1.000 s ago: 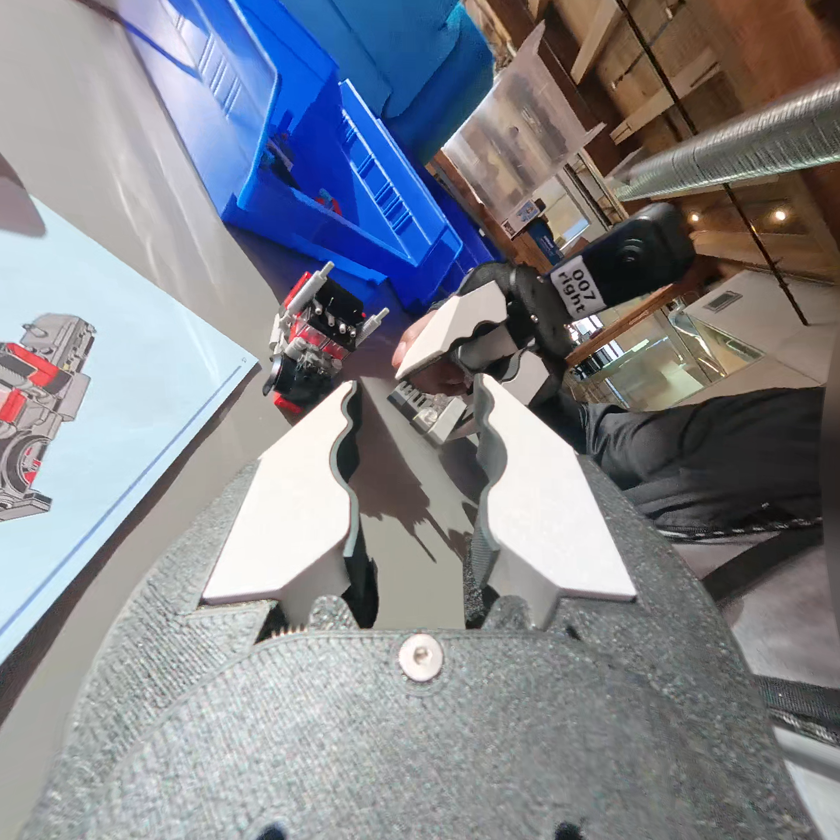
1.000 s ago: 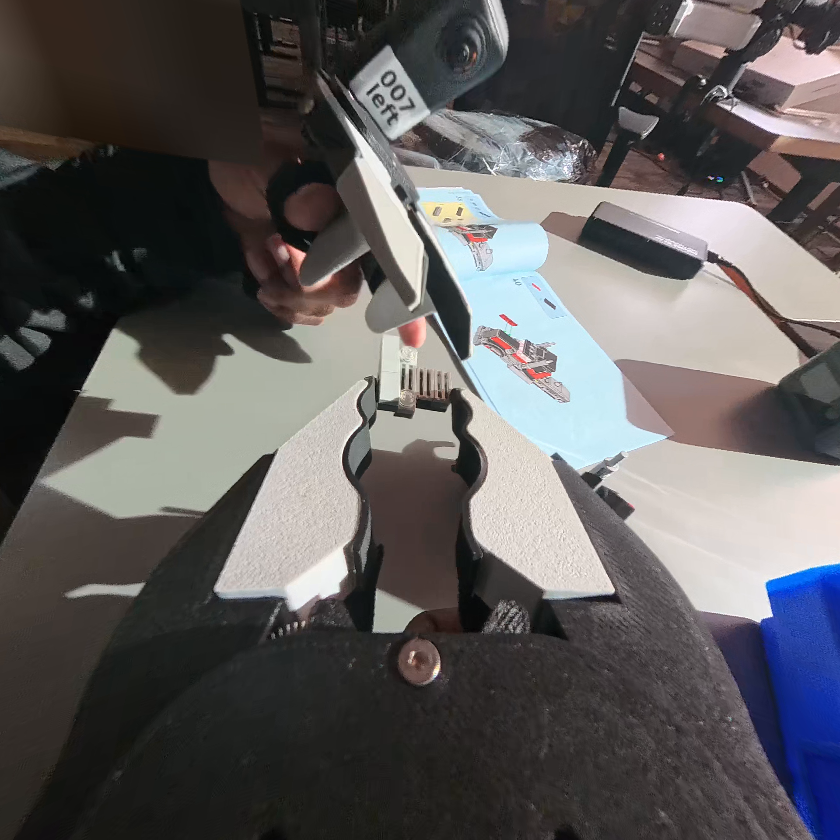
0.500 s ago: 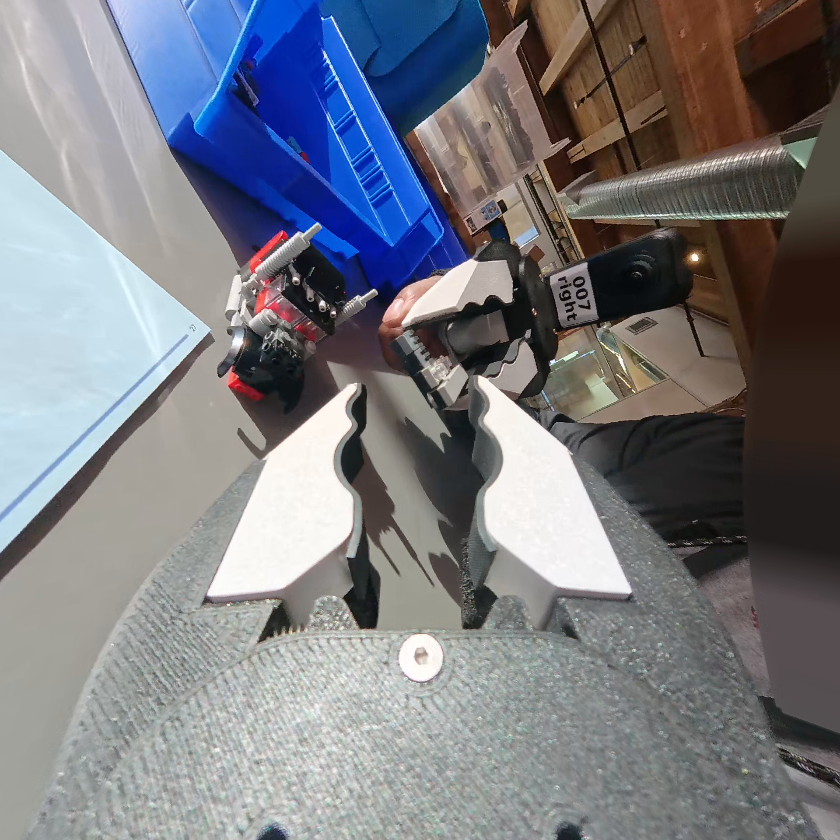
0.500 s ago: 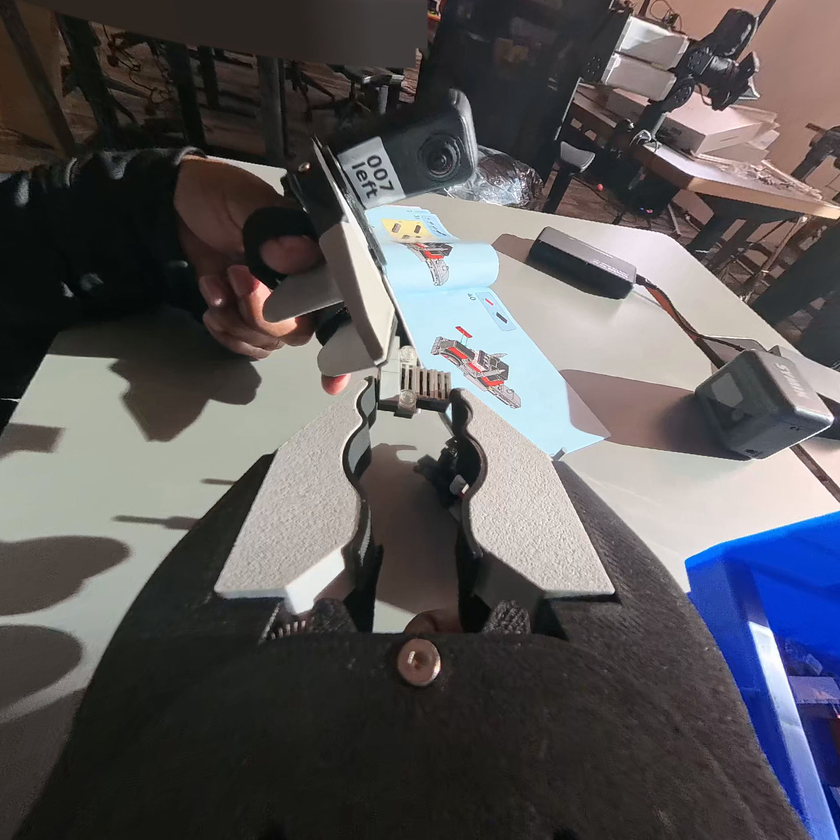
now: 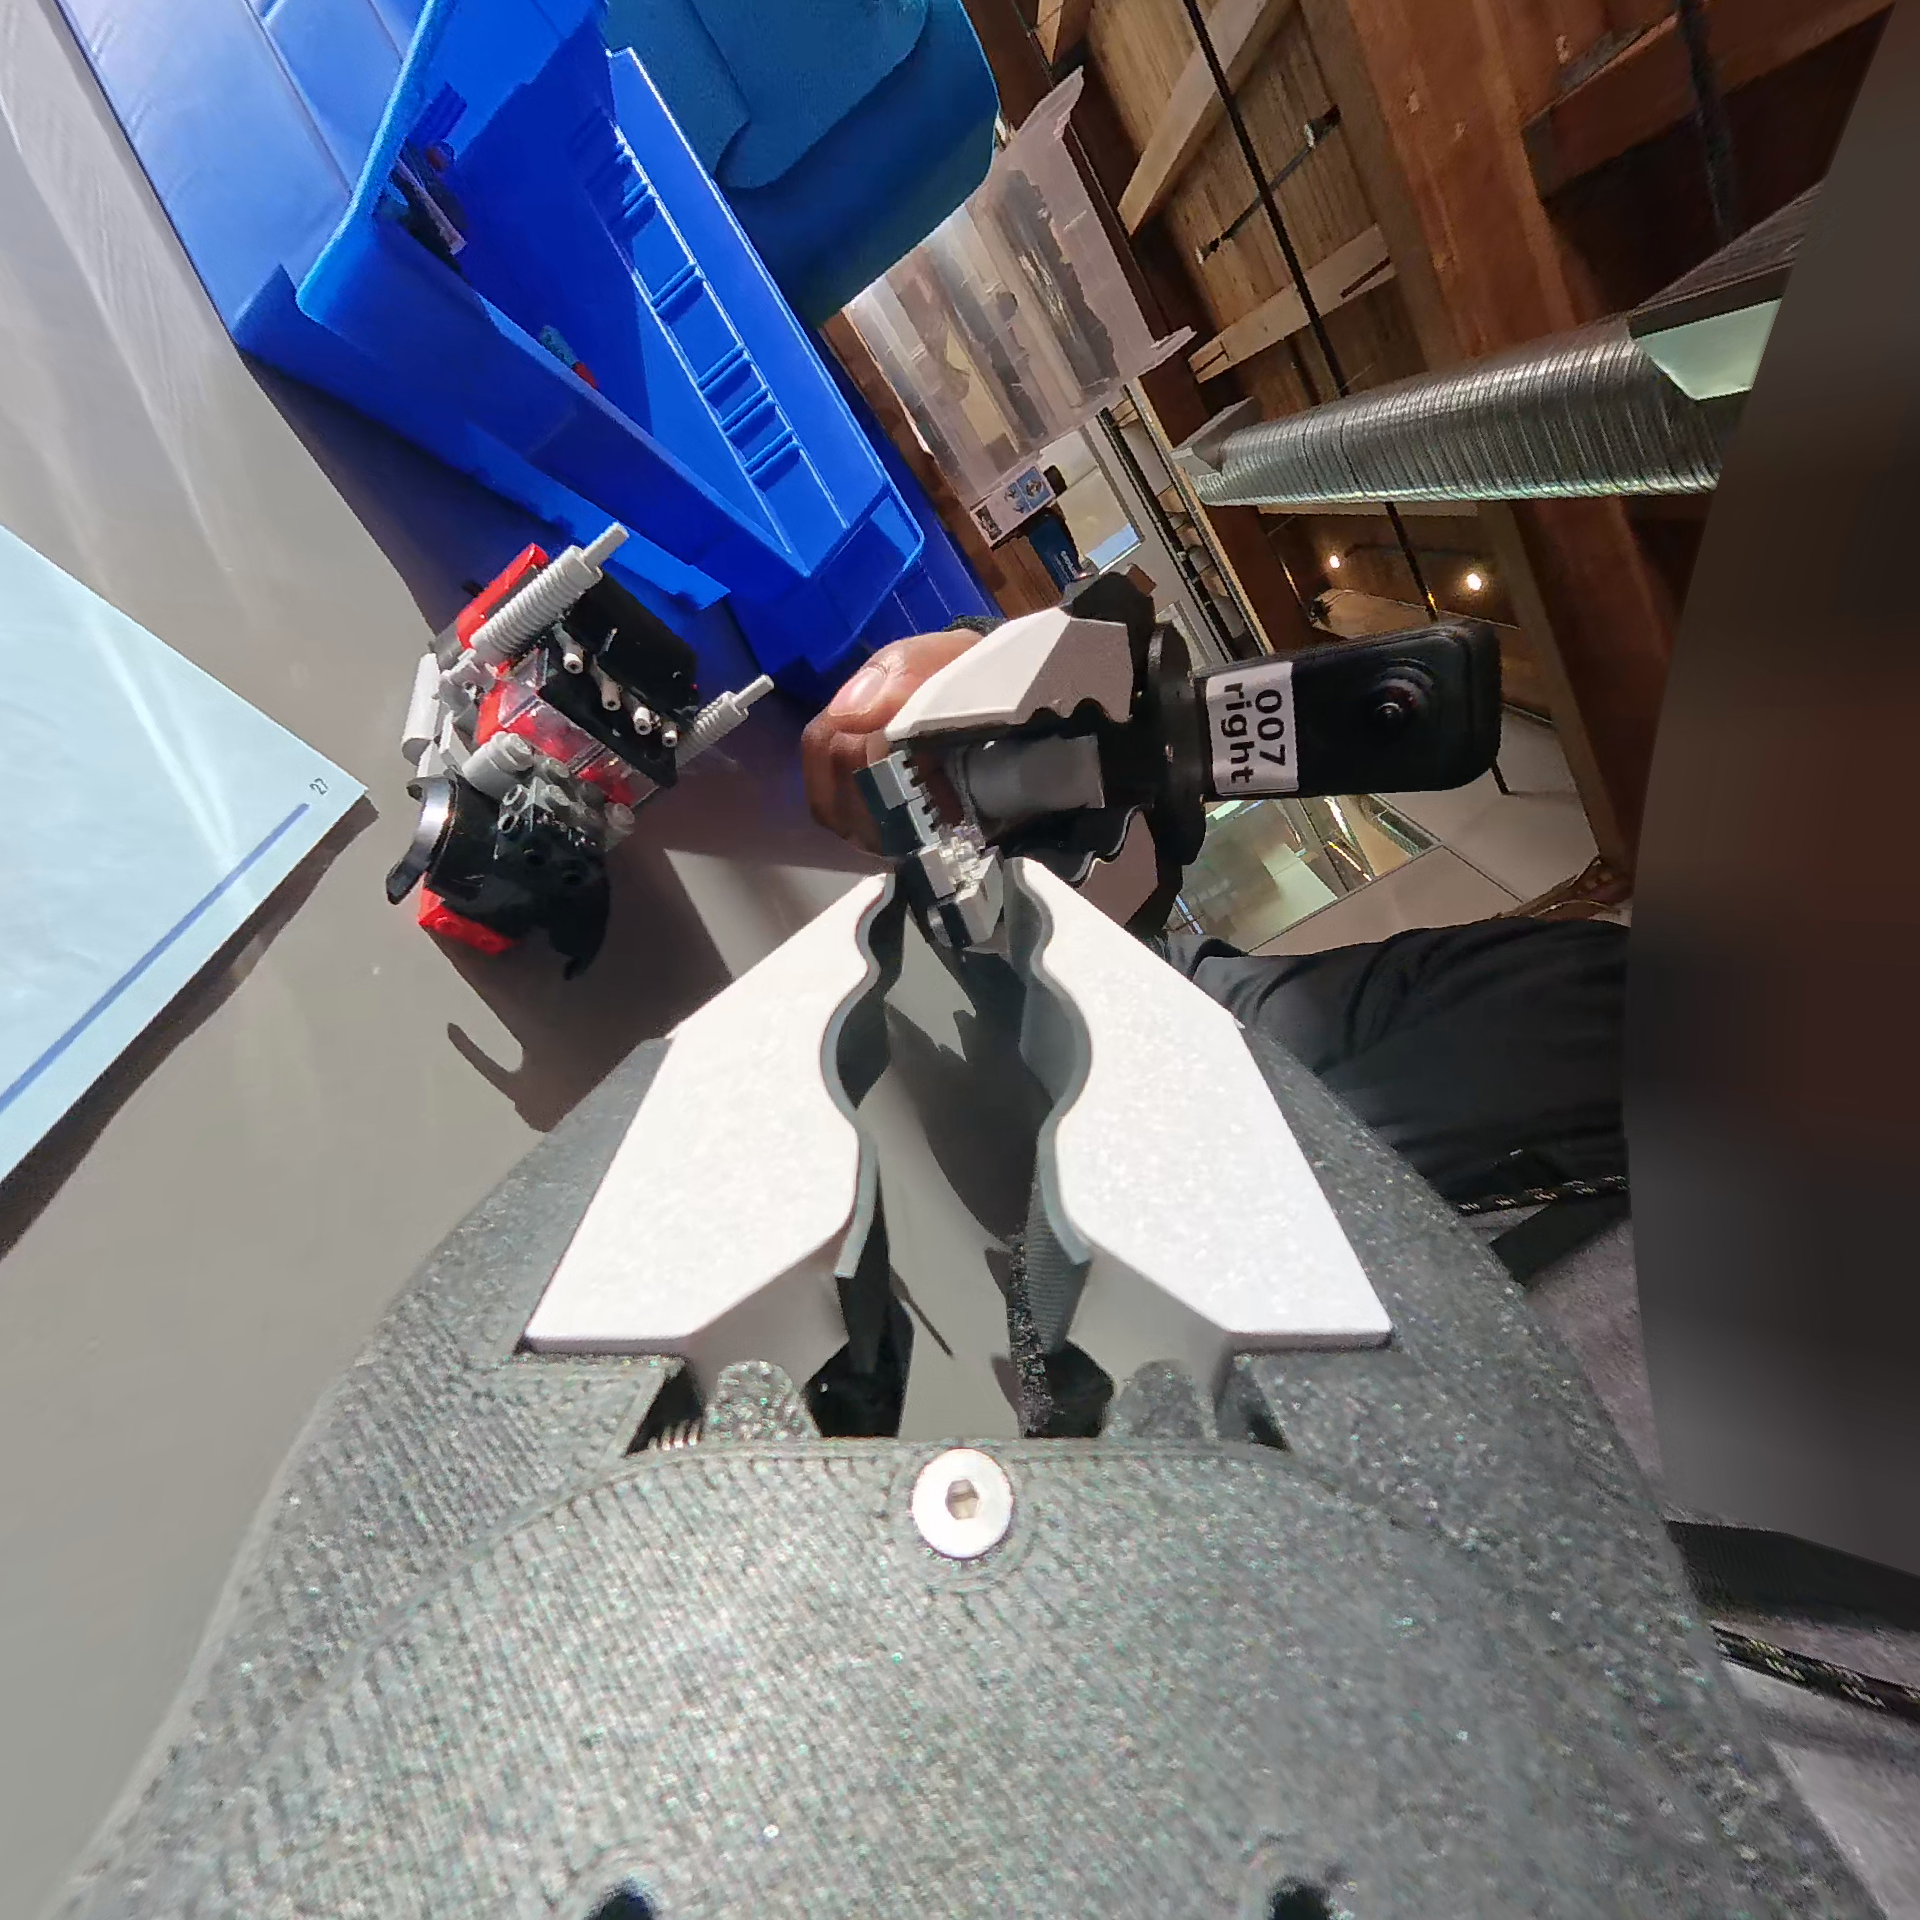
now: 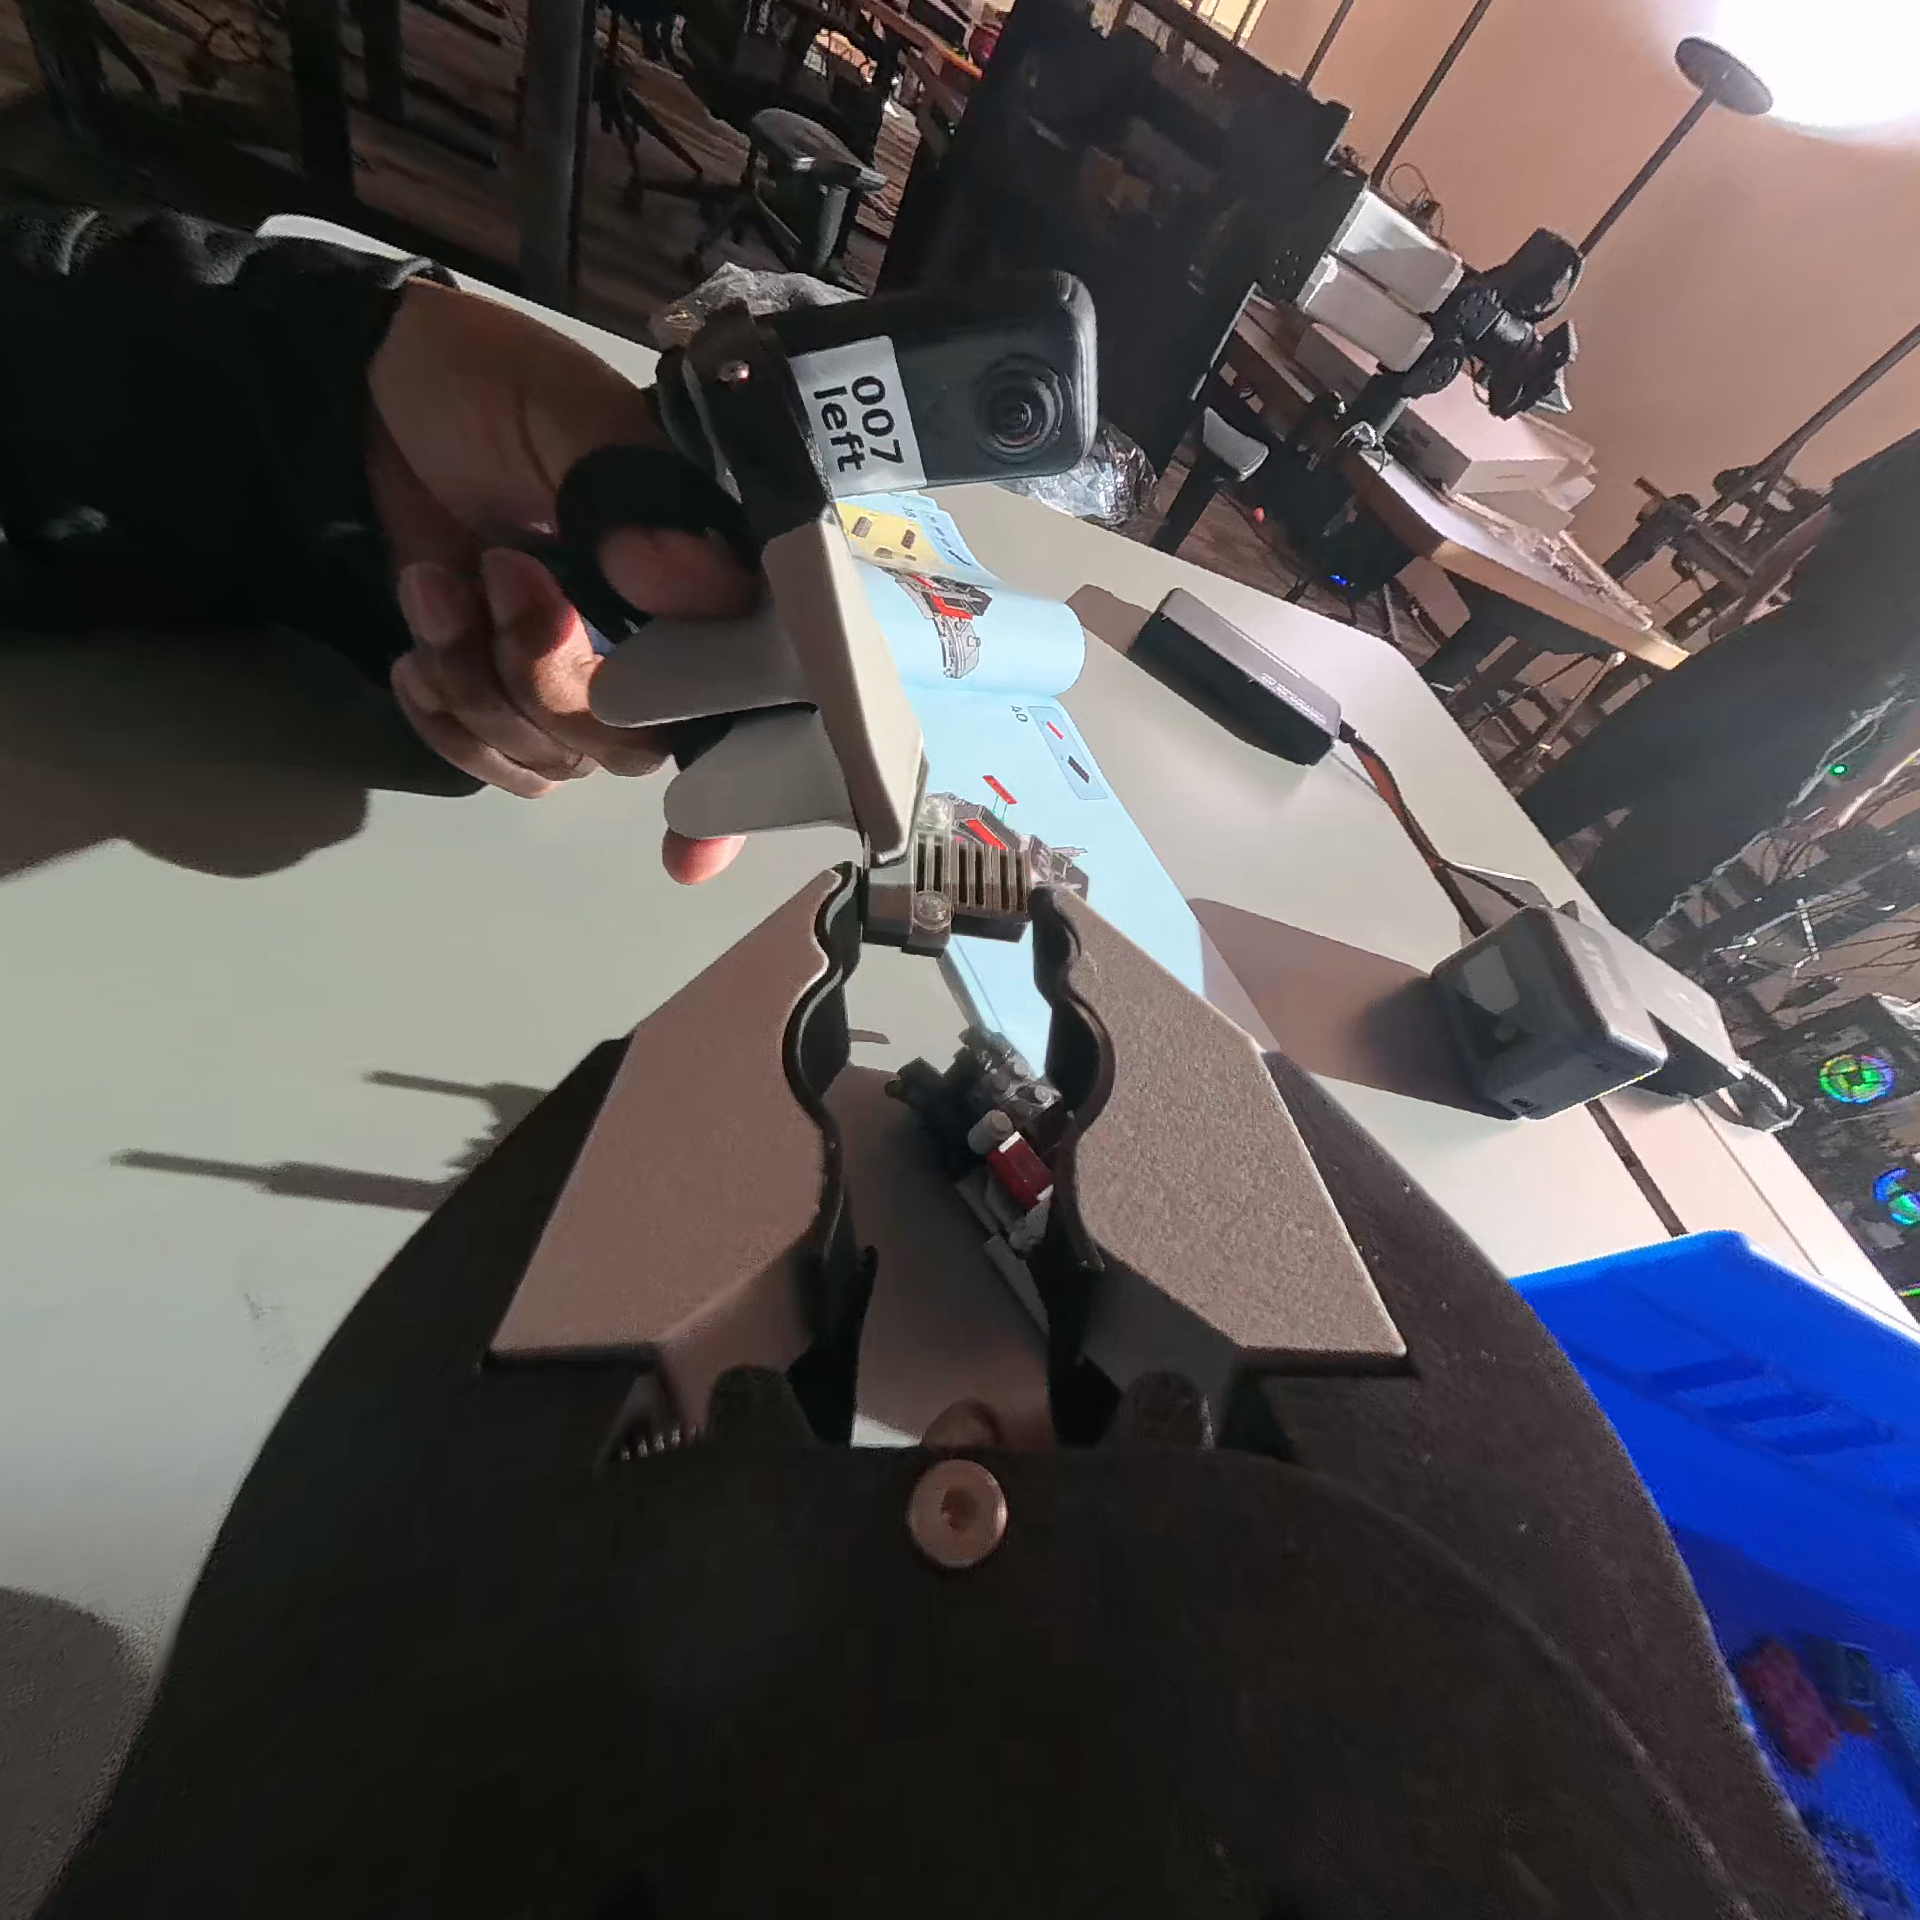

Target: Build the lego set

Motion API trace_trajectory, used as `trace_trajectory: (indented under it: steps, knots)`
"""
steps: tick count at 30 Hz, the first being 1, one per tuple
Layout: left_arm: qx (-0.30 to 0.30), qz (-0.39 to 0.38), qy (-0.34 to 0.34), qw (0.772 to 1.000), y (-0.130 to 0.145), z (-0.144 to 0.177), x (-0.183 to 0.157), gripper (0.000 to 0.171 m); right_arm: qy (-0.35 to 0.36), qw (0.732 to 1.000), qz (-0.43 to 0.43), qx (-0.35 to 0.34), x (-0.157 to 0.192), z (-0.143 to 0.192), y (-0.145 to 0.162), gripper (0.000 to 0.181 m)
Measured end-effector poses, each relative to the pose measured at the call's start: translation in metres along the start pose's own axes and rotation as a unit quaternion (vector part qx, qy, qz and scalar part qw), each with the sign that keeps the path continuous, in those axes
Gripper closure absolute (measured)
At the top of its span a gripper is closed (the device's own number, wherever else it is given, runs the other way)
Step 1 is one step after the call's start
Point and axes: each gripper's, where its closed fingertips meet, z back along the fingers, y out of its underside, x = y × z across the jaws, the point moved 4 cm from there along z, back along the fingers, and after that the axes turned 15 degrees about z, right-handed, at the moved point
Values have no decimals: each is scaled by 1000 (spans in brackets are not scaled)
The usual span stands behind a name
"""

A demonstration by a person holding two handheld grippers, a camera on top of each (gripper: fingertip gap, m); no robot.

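A small grey grille sub-assembly (image 6: 961,883) with clear studs is held in the air between both grippers. My right gripper (image 6: 940,904) is shut on its two ends. My left gripper (image 5: 951,894) has narrowed onto the lower end of the sub-assembly (image 5: 940,883); in the right wrist view the left gripper (image 6: 885,844) meets it from above left. The right gripper (image 5: 925,800) shows opposite in the left wrist view. The partly built red, black and grey truck (image 5: 540,748) stands on the table; part of the truck (image 6: 987,1122) shows below my right fingers.
A light-blue instruction booklet (image 6: 1039,727) lies open beyond the grippers and also shows at the left of the left wrist view (image 5: 104,790). Blue parts bins (image 5: 540,291) stand behind the truck, one also at lower right (image 6: 1766,1455). A black power brick (image 6: 1236,675) and a small black box (image 6: 1538,1018) lie on the grey table (image 6: 416,987). My two grippers' fingertips are within a few centimetres of each other.
The right gripper has lifted the grille sub-assembly off the table. The left gripper has moved onto it and its fingers have closed in from wide open.
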Motion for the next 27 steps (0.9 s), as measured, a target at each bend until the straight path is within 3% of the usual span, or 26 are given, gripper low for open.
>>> trace_trajectory:
  steps: [17, 27]
  knots:
    - [2, -60, 45, 997, 3, -1, -16, 155, 31, 997, 43, -57, -4, 12, -21, 146]
    - [-4, -91, 68, 994, 2, 2, -26, 156, 16, 992, -44, -116, -9, 21, -32, 146]
